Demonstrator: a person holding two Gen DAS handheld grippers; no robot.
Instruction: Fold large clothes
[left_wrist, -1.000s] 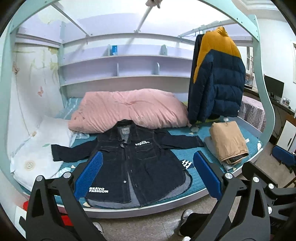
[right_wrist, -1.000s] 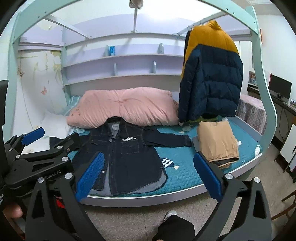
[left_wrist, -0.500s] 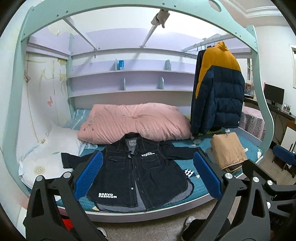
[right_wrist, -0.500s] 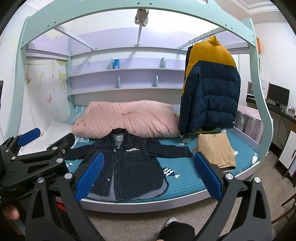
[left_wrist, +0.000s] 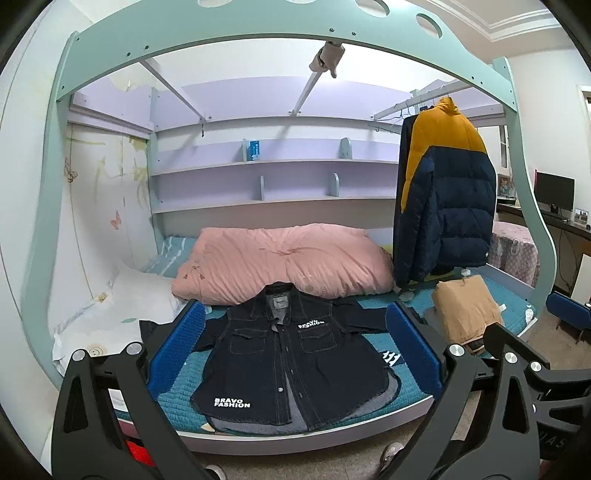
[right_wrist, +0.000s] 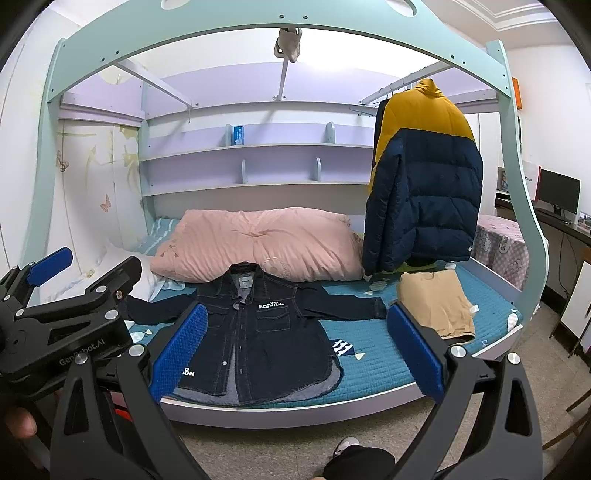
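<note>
A dark denim jacket (left_wrist: 291, 354) (right_wrist: 255, 332) lies spread flat, front up, on the teal bed (left_wrist: 402, 384) (right_wrist: 384, 362), collar toward the back, both sleeves out to the sides. My left gripper (left_wrist: 293, 349) is open with nothing between its blue pads, held back from the bed's front edge. My right gripper (right_wrist: 297, 349) is open too and empty, also short of the bed. The left gripper's body (right_wrist: 70, 317) shows at the left of the right wrist view.
A folded tan garment (left_wrist: 465, 314) (right_wrist: 436, 302) lies at the bed's right. A pink duvet (left_wrist: 284, 262) sits behind the jacket, a white pillow (left_wrist: 122, 314) at the left. A navy and yellow puffer jacket (left_wrist: 443, 195) hangs from the rail. A person's foot (right_wrist: 347, 446) stands on the floor.
Both views have pulled back and tilted up: the bed and jacket look smaller and lower, and more of the upper bed frame shows. Both grippers stay open.
</note>
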